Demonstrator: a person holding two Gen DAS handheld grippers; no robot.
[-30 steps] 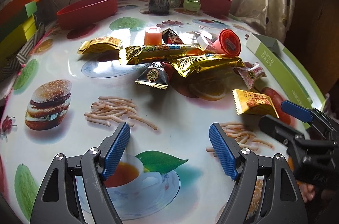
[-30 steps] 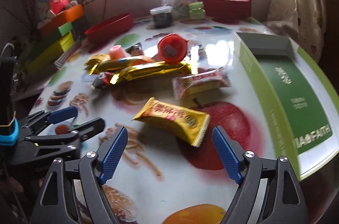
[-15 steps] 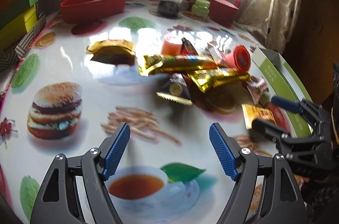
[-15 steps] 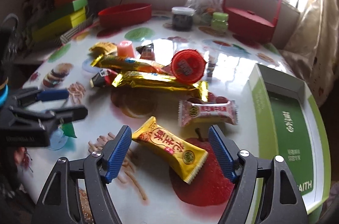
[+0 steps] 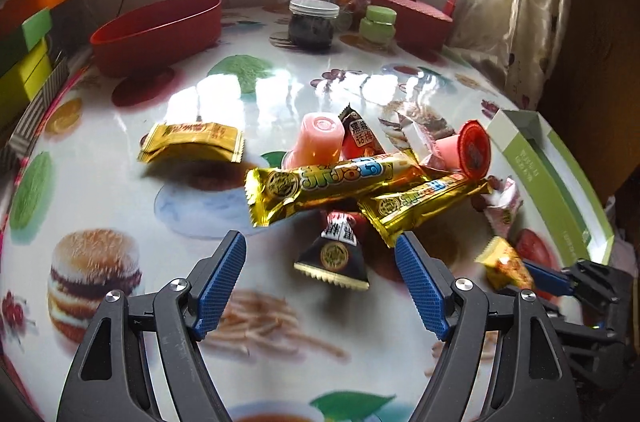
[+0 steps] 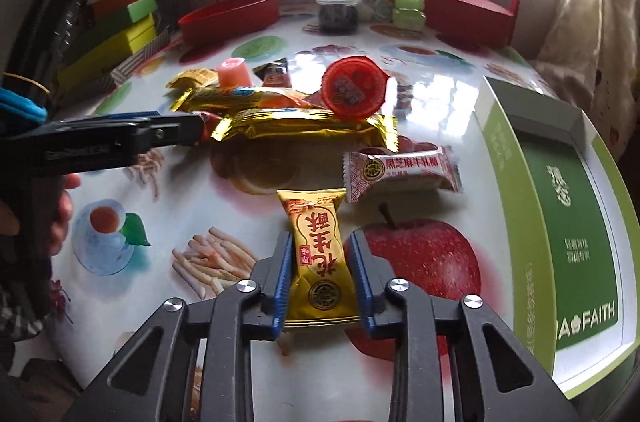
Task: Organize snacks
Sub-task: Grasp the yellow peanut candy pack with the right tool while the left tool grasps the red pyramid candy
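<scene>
Printed table (image 6: 400,374), snack pile (image 5: 360,182) mid-surface, bare margins around.

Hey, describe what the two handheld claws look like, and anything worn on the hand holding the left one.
Both claws are matte black plastic with cut-out triangular frames, silver pivot screws and ribbed blue pads on the fingers. That goes for the left claw and the right claw. By the hand holding the left claw sit a bright blue band and a plaid sleeve.
</scene>
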